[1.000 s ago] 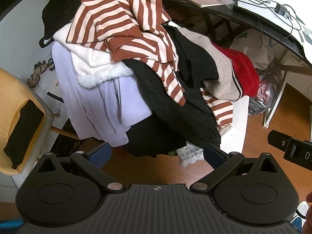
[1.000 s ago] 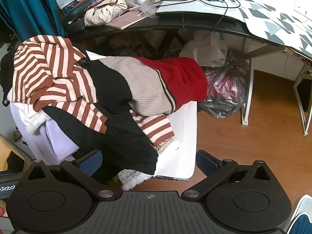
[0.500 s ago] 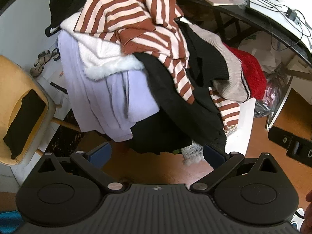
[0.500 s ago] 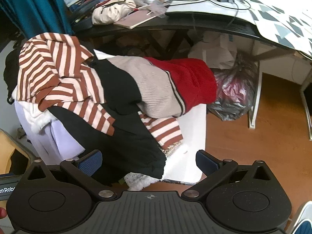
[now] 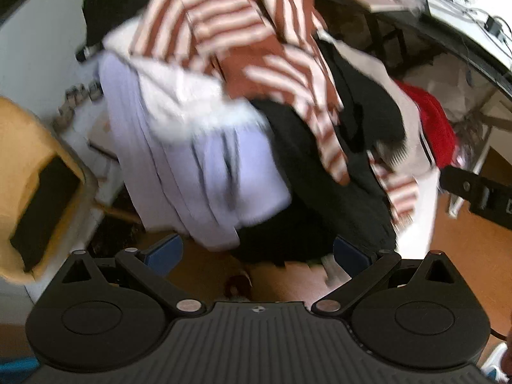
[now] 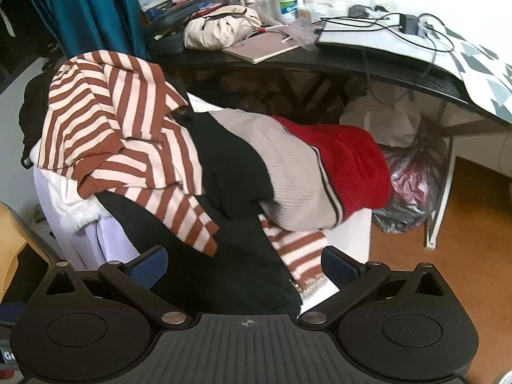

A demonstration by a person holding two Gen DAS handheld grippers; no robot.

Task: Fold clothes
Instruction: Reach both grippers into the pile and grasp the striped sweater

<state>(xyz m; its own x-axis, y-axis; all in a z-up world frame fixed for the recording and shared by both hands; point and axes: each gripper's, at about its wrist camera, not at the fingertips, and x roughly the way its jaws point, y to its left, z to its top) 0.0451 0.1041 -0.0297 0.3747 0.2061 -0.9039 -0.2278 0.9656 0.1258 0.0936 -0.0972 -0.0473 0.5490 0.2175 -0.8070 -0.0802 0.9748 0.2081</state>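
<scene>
1. Your right tongs [image 6: 243, 264] stand wide open and hold nothing. The hanging edge of the black garment [image 6: 236, 275] lies directly between the pads, very close, with a striped hem [image 6: 300, 256] just inside the right pad.

2. Your left tongs [image 5: 256, 251] are also wide open and empty. Bare floor [image 5: 204, 268] shows between the pads; the drooping lilac garment [image 5: 211, 172] and the black one [image 5: 320, 211] hang just ahead and slightly above. This view is blurred, so fine edges are hard to read.

3. The right tongs look nearer to cloth than the left. The heap of clothes [image 6: 198, 172] lies straight ahead of both, a little left of centre from the right wrist.

4. The heap is unfolded and tangled, draped over a white table [image 6: 355, 236] whose bare corner shows at the right. Its long run goes left to right across your view: lilac and fluffy white [image 6: 76, 204] at the left, striped top [image 6: 115, 121] on the crest, then black, beige knit [image 6: 288, 172], red knit [image 6: 352, 163] at the right end.

5. The striped top lies uppermost and overlaps the black one; by my reading it lifts freest.

6. Edges: cloth overhangs the near and left table sides. Open floor [image 6: 448, 272] lies to the right; a yellow chair [image 5: 28, 166] crowds the left.

7. Far: a cluttered dark desk [image 6: 320, 60] with cables sits behind the heap, with a plastic bag [image 6: 412, 192] below it. Room to spread a garment looks scarce on the table itself.
</scene>
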